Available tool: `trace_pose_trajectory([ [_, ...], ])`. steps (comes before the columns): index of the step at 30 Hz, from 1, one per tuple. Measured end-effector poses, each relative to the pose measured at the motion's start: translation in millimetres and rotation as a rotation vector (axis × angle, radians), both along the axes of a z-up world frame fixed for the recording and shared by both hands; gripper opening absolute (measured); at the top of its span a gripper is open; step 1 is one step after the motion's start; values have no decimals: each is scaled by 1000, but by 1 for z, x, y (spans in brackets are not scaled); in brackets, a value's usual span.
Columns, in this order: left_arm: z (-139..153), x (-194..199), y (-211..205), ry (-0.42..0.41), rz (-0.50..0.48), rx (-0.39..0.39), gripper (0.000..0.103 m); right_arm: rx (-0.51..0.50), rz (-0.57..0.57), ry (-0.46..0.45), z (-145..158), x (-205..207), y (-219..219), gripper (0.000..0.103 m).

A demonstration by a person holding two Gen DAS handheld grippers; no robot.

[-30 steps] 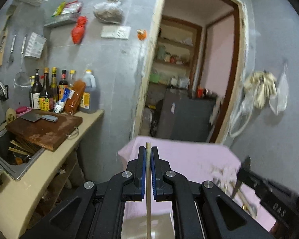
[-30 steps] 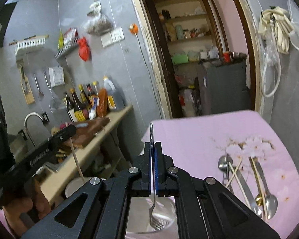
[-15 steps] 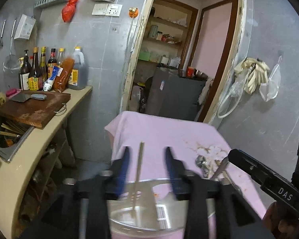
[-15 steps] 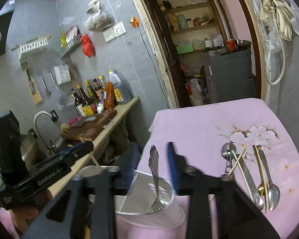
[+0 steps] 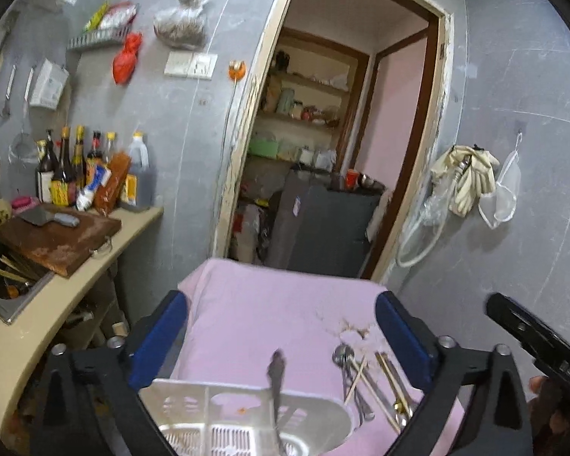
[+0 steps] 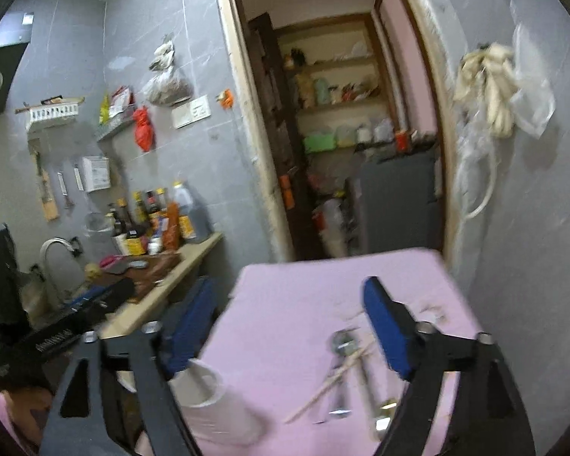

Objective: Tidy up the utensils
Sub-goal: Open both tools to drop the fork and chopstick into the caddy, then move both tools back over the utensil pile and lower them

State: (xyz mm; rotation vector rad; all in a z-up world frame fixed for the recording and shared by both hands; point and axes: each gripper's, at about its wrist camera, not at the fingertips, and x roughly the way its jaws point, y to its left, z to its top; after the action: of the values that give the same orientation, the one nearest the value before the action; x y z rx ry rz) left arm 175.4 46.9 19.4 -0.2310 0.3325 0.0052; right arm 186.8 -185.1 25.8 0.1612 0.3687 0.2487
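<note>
The left gripper (image 5: 281, 326) is now gaping wide, having released the chopstick clamped a second ago; the right gripper (image 6: 288, 319) is likewise spread wide, its fork (image 5: 276, 383) now standing in the white perforated plastic utensil holder (image 5: 247, 418). Only the right view is showing the holder's rounded side. Loose metal spoons and chopsticks (image 5: 376, 387) are lying beside it on the pink tablecloth (image 5: 269, 304). Lettering on the grippers is unreadable.

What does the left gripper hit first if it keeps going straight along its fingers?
Likely the fork standing in the white holder, right between the open fingers of the left gripper. Beyond it lies only pink tablecloth. Depth is uncertain in the fisheye view.
</note>
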Motion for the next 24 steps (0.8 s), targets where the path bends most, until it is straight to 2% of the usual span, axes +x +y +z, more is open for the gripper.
trace_pose_trajectory([
  [1, 1, -1, -5, -16, 12, 9, 103, -13, -14, -14, 5, -1, -4, 95],
  [3, 3, -2, -21, -54, 26, 34, 103, -53, -54, -49, 10, -4, -20, 100],
  [10, -1, 5, -72, -71, 17, 78, 103, -64, -118, -45, 15, 3, -66, 101],
  [24, -27, 37, -146, 8, 21, 123, 103, -94, -66, 45, -27, 53, -146, 101],
])
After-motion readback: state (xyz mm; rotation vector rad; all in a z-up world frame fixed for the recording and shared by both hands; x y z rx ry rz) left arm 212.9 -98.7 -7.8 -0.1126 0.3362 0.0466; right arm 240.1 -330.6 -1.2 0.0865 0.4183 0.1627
